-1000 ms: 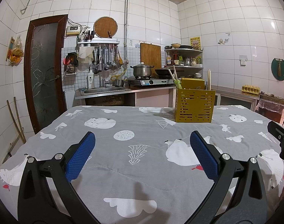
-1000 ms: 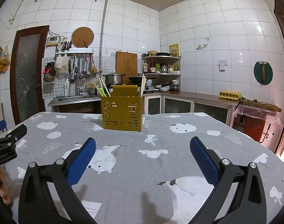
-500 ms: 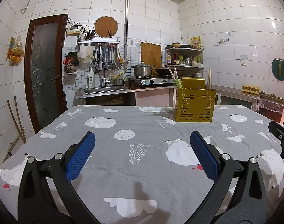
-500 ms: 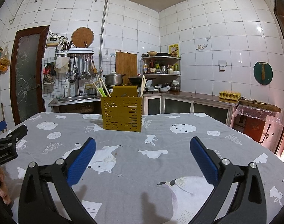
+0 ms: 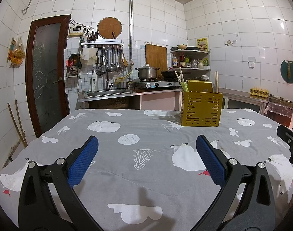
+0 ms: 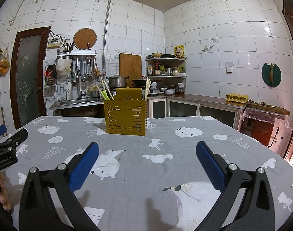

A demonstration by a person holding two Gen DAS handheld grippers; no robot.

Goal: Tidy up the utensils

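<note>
The left gripper (image 5: 147, 144) is level and low, its jaws spread wide with nothing between the blue pads (image 5: 83, 160). The right gripper (image 6: 147, 150) sits beside it in the same pose, jaws wide and empty. A fingertip (image 6: 2, 199) shows at the left gripper's handle.

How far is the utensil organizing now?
It looks done: chopsticks and a green utensil stand in the yellow caddy. Nothing is in hand: left claw and right claw are open. No loose utensils show on the tablecloth.
</note>
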